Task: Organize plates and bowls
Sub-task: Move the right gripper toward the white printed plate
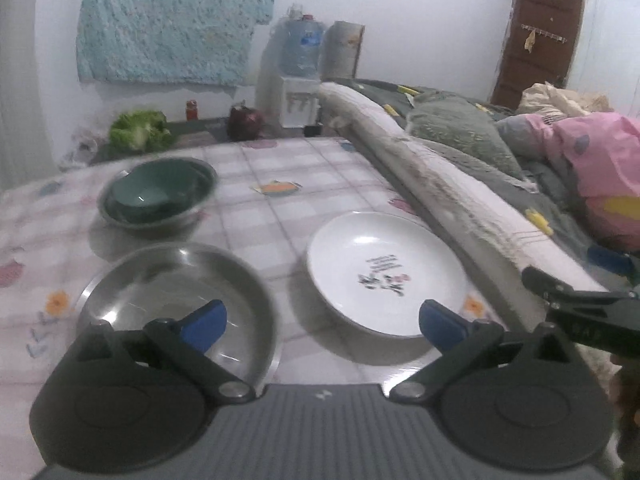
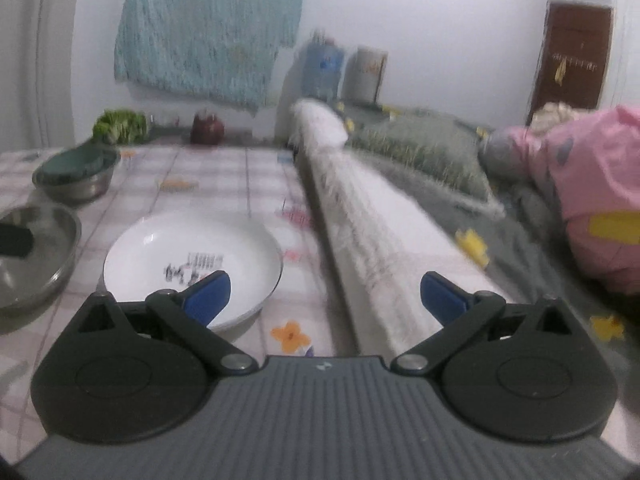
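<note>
Both grippers held wide and empty over the dishes on the checked tablecloth.

The left gripper (image 1: pixel 322 326) is spread with nothing between its blue pads; the shallow round steel plate (image 1: pixel 176 300) lies just under its left pad. The white round plate with a floral print (image 1: pixel 386 274), right of the steel plate, is seen nearer the right gripper (image 2: pixel 325 295), likewise wide. Behind the steel plate, green bowls are nested in a steel bowl (image 1: pixel 158 198).

Left gripper (image 1: pixel 322 326) and right gripper (image 2: pixel 325 296) alike, blue fingertip pads (image 1: pixel 205 325), black linkage arms with silver pivot screws, round black discs, ribbed grey body with small white logo
</note>
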Demonstrator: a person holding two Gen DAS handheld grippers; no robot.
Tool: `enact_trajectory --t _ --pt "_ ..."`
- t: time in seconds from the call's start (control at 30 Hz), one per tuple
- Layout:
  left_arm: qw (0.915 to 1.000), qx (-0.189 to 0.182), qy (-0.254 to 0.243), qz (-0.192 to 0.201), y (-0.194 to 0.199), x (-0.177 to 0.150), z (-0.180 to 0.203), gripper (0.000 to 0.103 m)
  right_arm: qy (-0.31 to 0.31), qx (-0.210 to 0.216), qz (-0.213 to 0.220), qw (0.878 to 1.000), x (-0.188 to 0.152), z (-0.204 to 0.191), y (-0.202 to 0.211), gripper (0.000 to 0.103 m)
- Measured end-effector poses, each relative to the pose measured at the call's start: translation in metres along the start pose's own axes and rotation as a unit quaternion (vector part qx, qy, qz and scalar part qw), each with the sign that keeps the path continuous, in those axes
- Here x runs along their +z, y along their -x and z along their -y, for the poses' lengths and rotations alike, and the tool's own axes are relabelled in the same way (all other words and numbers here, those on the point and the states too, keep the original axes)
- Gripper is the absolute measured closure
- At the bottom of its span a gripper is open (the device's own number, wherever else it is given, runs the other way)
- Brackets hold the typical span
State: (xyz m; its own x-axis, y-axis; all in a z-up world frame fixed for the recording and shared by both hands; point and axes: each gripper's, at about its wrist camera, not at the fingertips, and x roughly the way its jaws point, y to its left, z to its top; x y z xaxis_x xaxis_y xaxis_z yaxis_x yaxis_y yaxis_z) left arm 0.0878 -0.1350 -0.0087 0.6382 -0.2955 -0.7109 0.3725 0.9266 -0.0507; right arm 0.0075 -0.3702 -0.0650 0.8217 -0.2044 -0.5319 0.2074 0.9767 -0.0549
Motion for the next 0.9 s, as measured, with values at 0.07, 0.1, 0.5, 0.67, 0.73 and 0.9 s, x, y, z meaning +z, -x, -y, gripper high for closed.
enact_trajectory --t 0.07,0.1,0.5,0.67,0.73,0.9 --pt "0.9999 -0.008 0.012 -0.006 -0.004 -0.001 0.003 0.0 0.02 0.003 0.018 1.0 0.002 0.004 0.007 0.001" --pt "0.9997 -0.013 0.018 -0.009 -0.006 -0.001 0.004 0.0 0.026 0.003 0.024 0.999 0.003 0.006 0.009 0.001" --pt "0.9981 -0.034 0.047 0.018 -0.03 -0.009 0.022 0.0 -0.052 0.156 0.01 0.986 0.017 0.04 -0.022 0.001" --pt "0.9992 -0.001 0.024 0.031 -0.05 -0.012 0.032 0.004 -0.081 0.2 -0.01 0.976 0.023 0.05 -0.057 0.001" --pt "0.9994 0.013 0.014 0.027 -0.058 -0.013 0.035 0.009 -0.087 0.215 -0.023 0.972 0.025 0.051 -0.073 0.002" --pt "0.9996 0.022 0.008 0.017 -0.075 -0.013 0.037 0.024 -0.096 0.256 -0.059 0.96 0.029 0.047 -0.114 0.018"
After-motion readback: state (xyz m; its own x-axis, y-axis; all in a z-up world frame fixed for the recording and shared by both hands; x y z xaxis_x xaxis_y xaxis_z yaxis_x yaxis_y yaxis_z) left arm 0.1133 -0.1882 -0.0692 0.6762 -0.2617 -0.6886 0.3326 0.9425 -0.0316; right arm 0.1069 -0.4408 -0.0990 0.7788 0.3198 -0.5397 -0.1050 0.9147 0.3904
